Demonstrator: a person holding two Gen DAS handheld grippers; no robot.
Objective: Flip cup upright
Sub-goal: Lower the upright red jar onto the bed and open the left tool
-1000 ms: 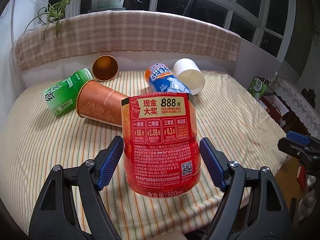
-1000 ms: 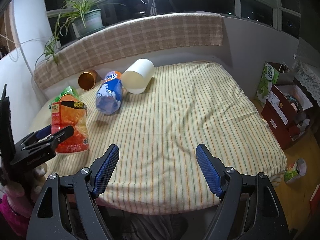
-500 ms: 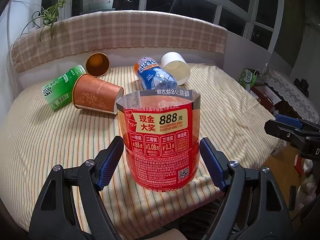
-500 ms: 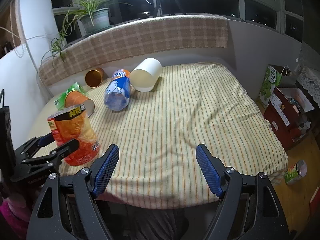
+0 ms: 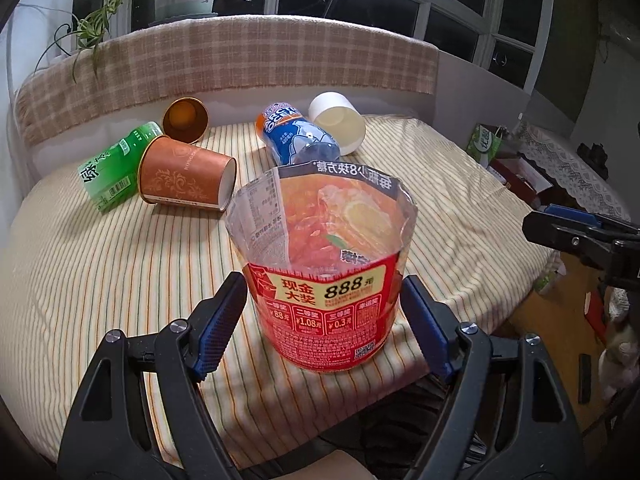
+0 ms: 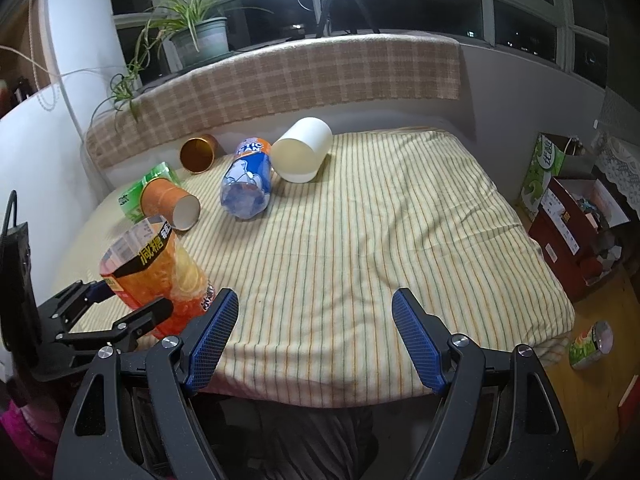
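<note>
A red-and-orange cut bottle cup (image 5: 324, 280) stands mouth up on the striped cloth near the front edge; it also shows in the right wrist view (image 6: 158, 276). My left gripper (image 5: 322, 326) is open, its blue pads on either side of the cup with small gaps. In the right wrist view the left gripper (image 6: 116, 308) flanks the cup. My right gripper (image 6: 316, 336) is open and empty over the table's front edge.
Lying on their sides at the back left: a brown paper cup (image 5: 186, 180), a green cup (image 5: 116, 168), a copper cup (image 5: 185, 120), a blue bottle cup (image 5: 298, 140), a white cup (image 5: 338, 122). Boxes (image 6: 572, 216) stand on the floor at right.
The red cup came down from tilted in the air to standing mouth up on the cloth. The left gripper's jaws stand slightly apart from it now.
</note>
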